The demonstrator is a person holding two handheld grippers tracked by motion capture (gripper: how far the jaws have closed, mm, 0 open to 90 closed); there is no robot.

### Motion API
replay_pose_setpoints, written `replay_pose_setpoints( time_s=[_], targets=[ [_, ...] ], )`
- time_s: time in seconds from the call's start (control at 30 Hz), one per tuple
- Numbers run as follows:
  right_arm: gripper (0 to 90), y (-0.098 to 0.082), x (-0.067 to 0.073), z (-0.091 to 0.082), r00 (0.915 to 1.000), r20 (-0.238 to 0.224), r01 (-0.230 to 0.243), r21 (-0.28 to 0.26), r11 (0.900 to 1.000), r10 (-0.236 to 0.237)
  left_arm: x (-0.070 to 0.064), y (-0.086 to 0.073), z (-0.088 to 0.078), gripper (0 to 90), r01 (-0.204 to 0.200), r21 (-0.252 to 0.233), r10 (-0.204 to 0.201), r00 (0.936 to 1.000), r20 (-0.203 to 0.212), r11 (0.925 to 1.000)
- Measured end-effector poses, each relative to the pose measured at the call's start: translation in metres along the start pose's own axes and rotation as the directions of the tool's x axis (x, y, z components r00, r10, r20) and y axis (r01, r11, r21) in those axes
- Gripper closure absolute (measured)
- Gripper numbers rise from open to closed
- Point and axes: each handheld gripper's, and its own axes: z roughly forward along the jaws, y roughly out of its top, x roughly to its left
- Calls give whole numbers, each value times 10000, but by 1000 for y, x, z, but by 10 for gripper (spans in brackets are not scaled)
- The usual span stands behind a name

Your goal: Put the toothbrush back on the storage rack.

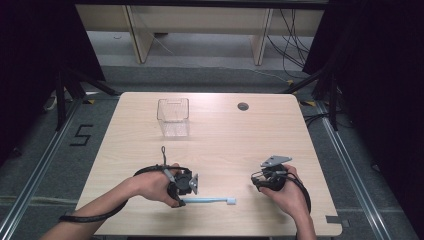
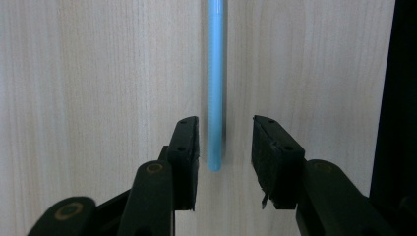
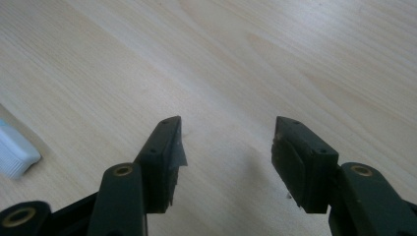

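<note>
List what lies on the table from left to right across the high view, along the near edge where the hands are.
Person's left hand → left gripper → light blue toothbrush, lying flat with its white head to the right → right gripper → person's right hand.

A toothbrush (image 1: 207, 200) lies flat on the table, close to the near edge and a little left of the middle, running roughly parallel to that edge. Its handle is slim, straight and light blue; the head (image 1: 231, 201) at the right end looks white, though its bristles are too small to make out. The handle's left end (image 2: 215, 162) lies free on the wood.
</note>
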Motion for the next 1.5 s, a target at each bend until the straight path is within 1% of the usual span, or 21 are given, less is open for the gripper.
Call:
replay_pose_setpoints(
  time_s=[0.1,0.13,0.27,0.4,0.5,0.57,0.63,0.73,0.8,0.87,0.9,0.93,0.97,1.1,1.13,1.2,1.23,1.3,1.5],
  targets=[
    [457,0,0,0,10000,-22,-10,13,10000,10,0,3,1,622,-63,62,63,10000,0,10000],
    [457,0,0,0,10000,-21,-12,15,10000,12,0,4,1,622,-19,7,19,10000,36,10000],
    [456,0,0,0,10000,-30,2,2,10000,-2,1,10,1,622,-169,60,169,9998,52,9998],
    [456,0,0,0,10000,-28,4,-3,10000,-4,2,14,3,621,-158,78,157,9999,53,9998],
    [455,0,1,0,10000,-30,-9,-2,10000,9,2,16,4,621,-184,149,183,9998,121,9997],
    [455,1,1,0,10000,-20,-5,-7,10000,5,3,17,4,622,-288,324,283,9995,165,9991],
    [455,1,1,0,10000,-59,19,35,10000,-19,2,17,5,622,-243,304,237,9995,194,9992],
    [455,1,1,-1,9999,-107,-76,98,9999,77,4,19,5,622,-362,400,356,9993,142,9985],
    [454,1,2,0,9999,-115,-69,114,9999,70,4,20,5,622,-272,353,266,9995,168,9990],
    [455,1,2,0,9998,-154,-94,144,9999,97,4,21,5,624,-369,434,362,9992,176,9984],
    [455,1,2,0,9998,-154,-94,144,9999,97,4,22,6,624,-331,403,324,9993,188,9986],
    [454,1,3,0,9998,-158,-113,154,9998,116,4,23,6,625,-417,416,410,9990,177,9983],
    [454,1,2,1,10000,-63,52,57,10000,-52,4,23,7,626,-444,438,436,9989,196,9980],
    [454,1,2,1,10000,-90,-12,64,10000,12,4,25,10,629,-495,522,481,9984,284,9974],
    [454,1,4,0,9997,-155,-206,148,9997,209,5,26,10,631,-507,516,494,9984,277,9974],
    [454,1,4,0,9996,-180,-231,164,9996,234,6,26,10,635,-492,509,480,9985,258,9975],
    [454,1,3,1,9999,-136,-85,114,9999,87,6,27,11,640,-507,517,495,9985,255,9974],
    [454,1,3,1,9999,-125,-87,112,9999,89,7,28,12,641,-546,573,534,9983,223,9969],
    [454,1,4,0,9995,-195,-238,173,9996,241,7,30,16,656,-613,699,594,9978,287,9957]
  ],
)
